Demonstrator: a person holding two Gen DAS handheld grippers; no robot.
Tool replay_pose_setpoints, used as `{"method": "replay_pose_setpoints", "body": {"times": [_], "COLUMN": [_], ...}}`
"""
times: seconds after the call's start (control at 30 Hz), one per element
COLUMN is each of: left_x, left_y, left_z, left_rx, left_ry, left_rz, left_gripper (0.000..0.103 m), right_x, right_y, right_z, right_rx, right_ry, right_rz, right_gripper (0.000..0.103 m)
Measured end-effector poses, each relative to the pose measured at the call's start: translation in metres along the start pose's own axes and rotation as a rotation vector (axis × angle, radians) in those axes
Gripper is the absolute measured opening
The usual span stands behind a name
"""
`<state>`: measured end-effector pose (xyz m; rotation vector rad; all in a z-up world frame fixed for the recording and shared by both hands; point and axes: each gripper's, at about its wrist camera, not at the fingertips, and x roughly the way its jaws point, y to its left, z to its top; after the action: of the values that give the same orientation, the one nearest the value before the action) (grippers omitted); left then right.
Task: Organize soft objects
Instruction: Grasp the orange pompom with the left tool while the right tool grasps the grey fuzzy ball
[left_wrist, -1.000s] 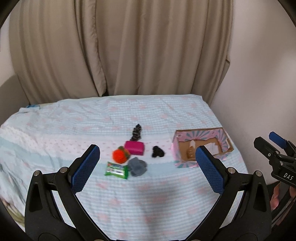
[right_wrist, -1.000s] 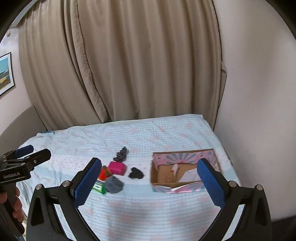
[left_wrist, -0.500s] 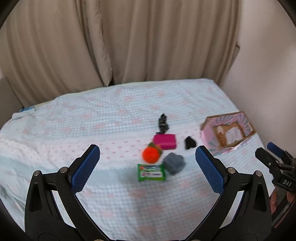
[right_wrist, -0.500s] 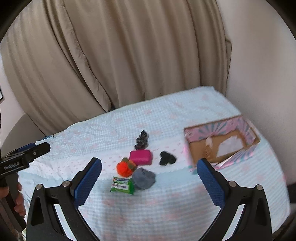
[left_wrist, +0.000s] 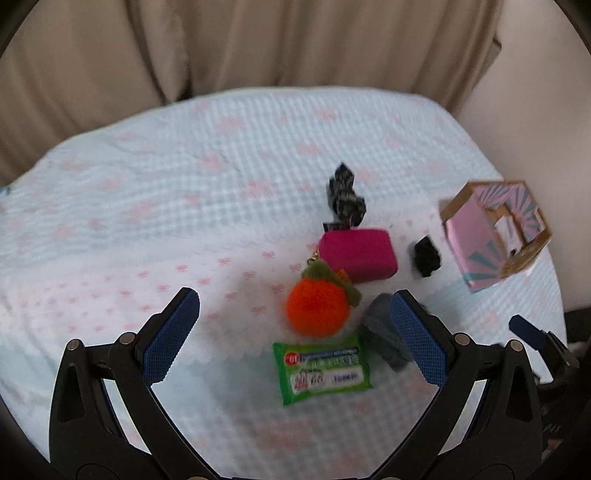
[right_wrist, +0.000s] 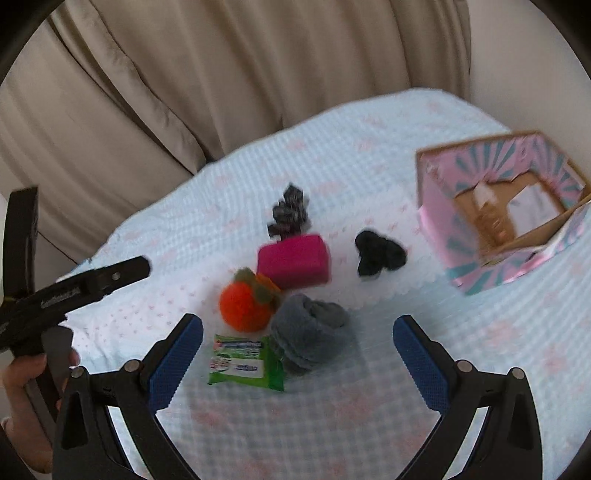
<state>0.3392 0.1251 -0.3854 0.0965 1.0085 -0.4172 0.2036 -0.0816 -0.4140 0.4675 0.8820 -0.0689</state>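
From the left wrist we see our left tongs (left_wrist: 293, 334) spread wide and empty above the bed (left_wrist: 184, 206). The orange pom (left_wrist: 317, 308), the wipes pack (left_wrist: 321, 373), the pink pouch (left_wrist: 358, 254), a grey roll (left_wrist: 382, 325), a black clump (left_wrist: 426, 254) and a patterned scrap (left_wrist: 343, 199) all lie loose there. The box (left_wrist: 495, 232) sits apart to the right.

From the right wrist our right tongs (right_wrist: 297, 354) also gape wide, holding nothing, above the grey roll (right_wrist: 310, 332) and wipes pack (right_wrist: 245, 363). The box (right_wrist: 498, 206) seems to hold only paper. We judge nothing is sorted yet; all six pieces remain.
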Motion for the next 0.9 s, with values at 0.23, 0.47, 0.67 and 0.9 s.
{"method": "replay_pose_setpoints", "body": {"times": [0.23,0.47,0.67,0.9], "left_x": [0.085,0.135,0.158,0.161], "left_y": [-0.009,-0.017,-0.023,-0.024], "left_z": [-0.012,-0.022,-0.027,-0.033], "left_rx": [0.045,0.092,0.115,0.092], "left_ry": [0.064,0.122,0.177,0.19], "left_rz": [-0.055,-0.089,-0.104,-0.118], "left_gripper": [0.098,0.089,0.055,0.036], "right_x": [0.07,0.11,0.13,0.133], "right_y": [-0.008,-0.006,0.0,0.003], "right_z": [-0.021,-0.028,-0.025,-0.027], "right_rx": [0.009,-0.074,-0.152,-0.192], "right_ry": [0.053,0.067,0.082,0.092], "right_rz": [-0.011,-0.016,-0.027,-0.05], "right_gripper": [0.103,0.091,0.075,0.058]}}
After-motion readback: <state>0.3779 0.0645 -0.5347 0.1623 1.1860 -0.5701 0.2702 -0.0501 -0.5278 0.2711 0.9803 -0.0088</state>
